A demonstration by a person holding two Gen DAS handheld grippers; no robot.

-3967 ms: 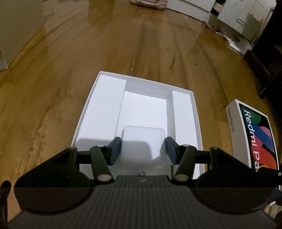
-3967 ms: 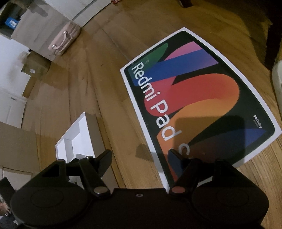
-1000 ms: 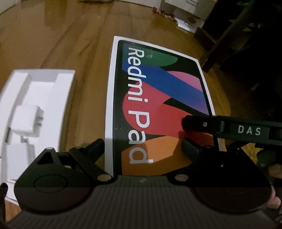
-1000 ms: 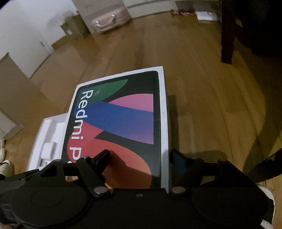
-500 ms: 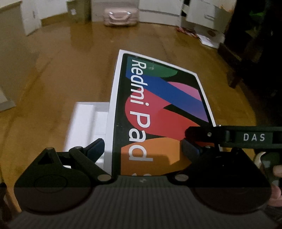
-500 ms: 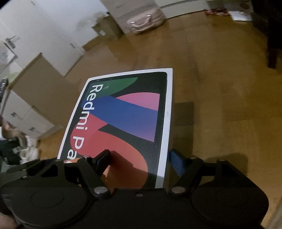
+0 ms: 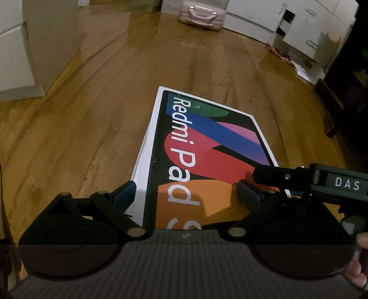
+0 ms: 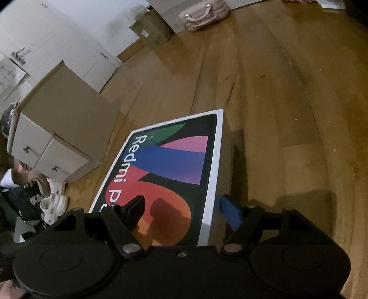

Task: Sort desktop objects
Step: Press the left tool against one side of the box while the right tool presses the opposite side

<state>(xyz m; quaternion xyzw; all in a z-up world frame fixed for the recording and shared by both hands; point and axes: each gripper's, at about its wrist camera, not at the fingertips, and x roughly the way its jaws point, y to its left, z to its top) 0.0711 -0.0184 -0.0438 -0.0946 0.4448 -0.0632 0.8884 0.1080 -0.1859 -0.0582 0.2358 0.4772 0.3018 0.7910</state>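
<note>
The Redmi Pad box lid (image 7: 207, 149), black with coloured shapes and a white border, lies flat over the white tray, which is hidden under it. My left gripper (image 7: 186, 193) is open and straddles the lid's near left edge. My right gripper (image 8: 181, 208) is open and straddles the lid's near right edge (image 8: 211, 184); one of its fingers (image 7: 271, 174) reaches over the lid in the left wrist view. The white charger is hidden.
Wooden floor (image 7: 92, 128) all around. A pink suitcase (image 7: 202, 13) and white cabinets (image 7: 299, 30) stand at the far wall. A cardboard box on white drawers (image 8: 57, 128) stands left. A dark furniture leg (image 7: 331, 108) is at right.
Four seconds ago my left gripper held the charger in the open tray. Since then the lid has been carried left and set over the tray, covering it and the charger.
</note>
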